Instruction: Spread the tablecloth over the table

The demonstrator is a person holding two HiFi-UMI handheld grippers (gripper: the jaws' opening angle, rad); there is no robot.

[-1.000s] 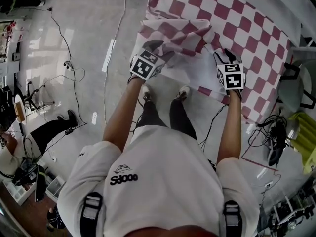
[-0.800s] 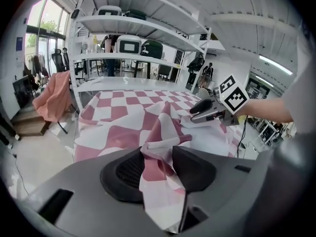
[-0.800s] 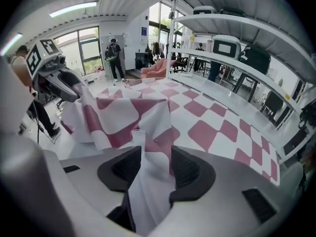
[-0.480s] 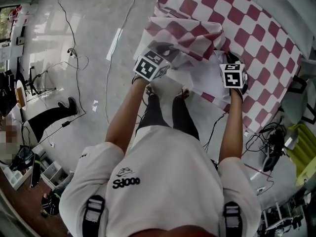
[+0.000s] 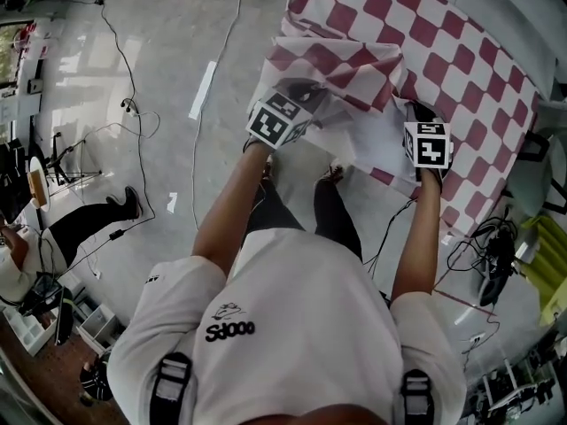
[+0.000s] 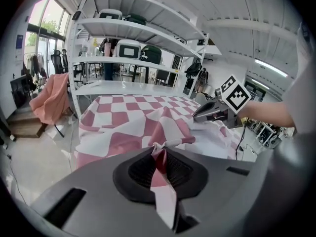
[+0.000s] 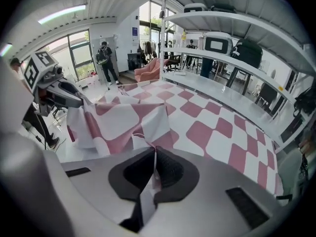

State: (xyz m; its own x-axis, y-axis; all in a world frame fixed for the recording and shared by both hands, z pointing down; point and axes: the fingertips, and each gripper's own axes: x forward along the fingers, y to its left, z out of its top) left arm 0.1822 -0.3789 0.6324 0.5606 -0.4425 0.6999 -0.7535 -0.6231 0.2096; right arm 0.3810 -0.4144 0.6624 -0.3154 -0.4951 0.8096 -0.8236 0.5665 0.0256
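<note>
A red-and-white checked tablecloth [image 5: 443, 51] covers the table, and its near edge is folded back in a rumpled flap [image 5: 345, 69]. My left gripper [image 5: 303, 91] is at the flap's left end. Its jaws are closing, and a fold of the cloth [image 6: 160, 162] is pinched between the pads. My right gripper [image 5: 416, 112] is at the flap's right end, shut on a thin fold of cloth [image 7: 150, 181]. In the left gripper view the right gripper [image 6: 197, 116] rests on the cloth. The right gripper view shows the left gripper [image 7: 89, 101] at the flap. The tabletop itself is hidden.
Cables [image 5: 133, 113] trail over the glossy floor to the left, and more cables [image 5: 492, 255] lie at the table's right end. A person [image 5: 53, 237] sits low at the left. A white shelving rack [image 6: 128, 28] stands behind the table, with a pink-draped chair [image 6: 49, 100] beside it.
Both grippers' jaws have closed onto the folded-back edge of the cloth. The hands have stayed nearly in place at the table's near side.
</note>
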